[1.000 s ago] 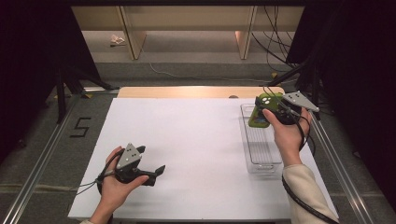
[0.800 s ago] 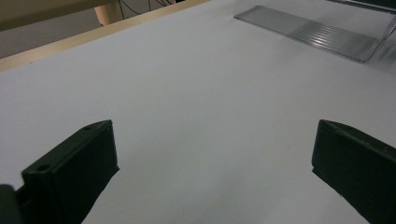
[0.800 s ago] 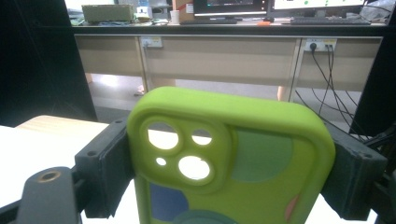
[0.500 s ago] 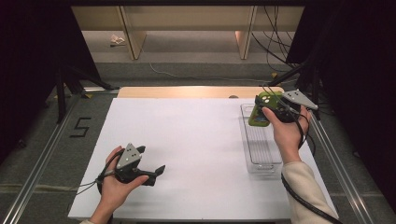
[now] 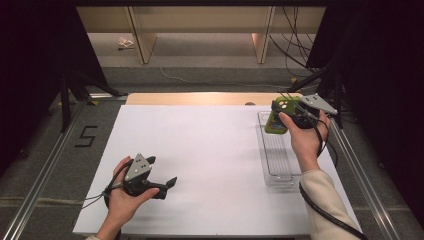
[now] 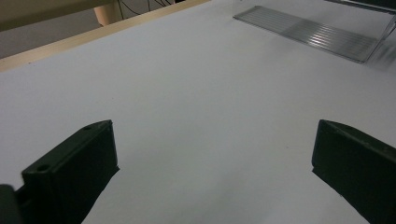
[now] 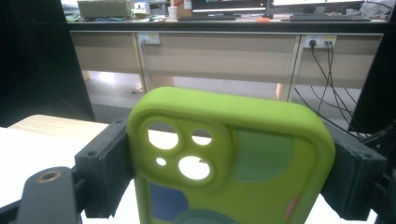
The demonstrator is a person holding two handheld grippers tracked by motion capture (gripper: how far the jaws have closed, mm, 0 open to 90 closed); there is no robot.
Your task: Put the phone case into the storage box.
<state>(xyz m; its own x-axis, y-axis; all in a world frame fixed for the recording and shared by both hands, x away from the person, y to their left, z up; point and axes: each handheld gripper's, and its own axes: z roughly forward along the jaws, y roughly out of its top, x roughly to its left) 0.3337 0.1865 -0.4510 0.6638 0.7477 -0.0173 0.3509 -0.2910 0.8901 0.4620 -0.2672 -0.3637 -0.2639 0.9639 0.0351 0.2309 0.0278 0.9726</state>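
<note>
Lower left of the high view: my left gripper [image 5: 165, 183] sits low over the white desk [image 5: 210, 150], my left hand [image 5: 122, 197] wrapped round it, forearm cut off by the bottom edge. Fingers spread wide with nothing between them; in the left gripper view just bare desk shows in the gap, both fingers [image 6: 74, 163] cropped at the bottom edge.

Upper right of that view: clear plastic tray [image 6: 322, 35], ribbed floor, far end blurred and cut off by the frame.

Right side of the high view: same tray [image 5: 278, 172] lies lengthwise near the desk's right edge. My right gripper [image 5: 280, 116] is raised above its far end, pinching a green phone case [image 5: 276, 120]. My right hand [image 5: 305, 137] hides most of the gripper body.

Right gripper view: case [image 7: 233, 158] upright, camera cutouts at upper left, lower part cut off; fingers [image 7: 105, 168] pressed on both long sides. Coloured patches on the case, pattern unclear.
</note>
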